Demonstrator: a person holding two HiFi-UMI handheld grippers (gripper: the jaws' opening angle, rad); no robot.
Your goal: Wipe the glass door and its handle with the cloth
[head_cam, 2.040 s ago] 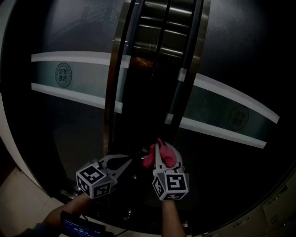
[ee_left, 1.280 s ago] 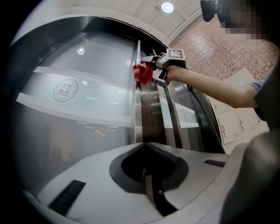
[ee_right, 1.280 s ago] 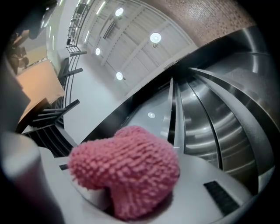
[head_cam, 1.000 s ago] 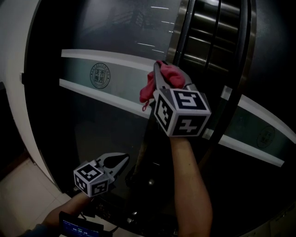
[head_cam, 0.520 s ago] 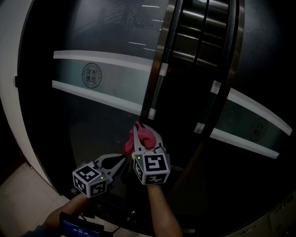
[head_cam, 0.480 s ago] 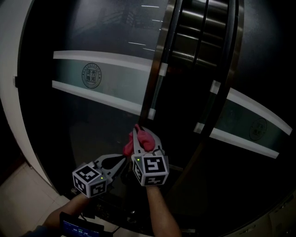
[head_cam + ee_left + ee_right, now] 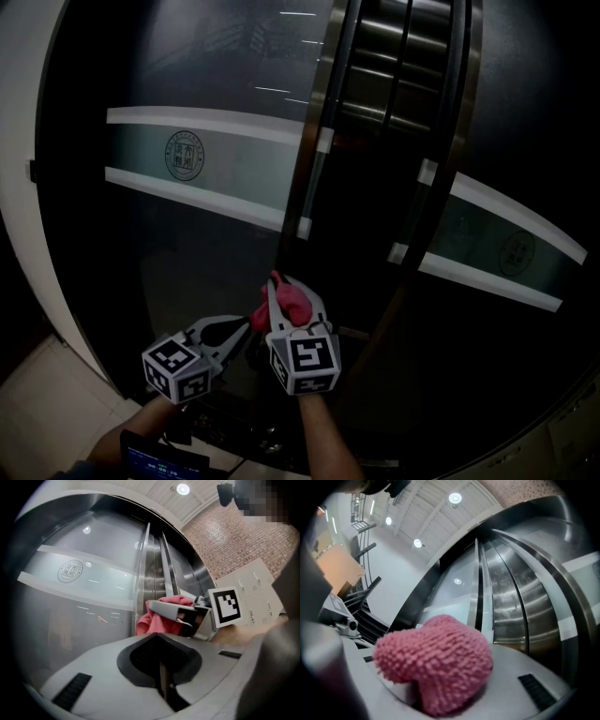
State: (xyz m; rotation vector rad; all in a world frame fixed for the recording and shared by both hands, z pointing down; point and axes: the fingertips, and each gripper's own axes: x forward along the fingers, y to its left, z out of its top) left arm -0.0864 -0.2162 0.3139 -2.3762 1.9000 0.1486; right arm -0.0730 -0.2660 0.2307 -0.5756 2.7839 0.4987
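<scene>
Gripping the cloth (image 7: 292, 305), the fingers of the right gripper (image 7: 284, 292) are clenched on it, and it is held low before the door (image 7: 187, 253). The left gripper (image 7: 242, 330), just at 9 o'clock of it, is seen closed on nothing. The handle (image 7: 316, 173), a long near-upright bar, is found at 12 o'clock from the cloth, well above; the right gripper is judged the nearer.

From the head view I see pale floor tiles (image 7: 42, 412) at 7 o'clock and a pale wall (image 7: 17, 122) at 9. The left gripper view gives me a brick wall (image 7: 225, 536) at 1 o'clock, a round ceiling light (image 7: 183, 488) at 12, and white cabinets (image 7: 255, 581) at 3.
</scene>
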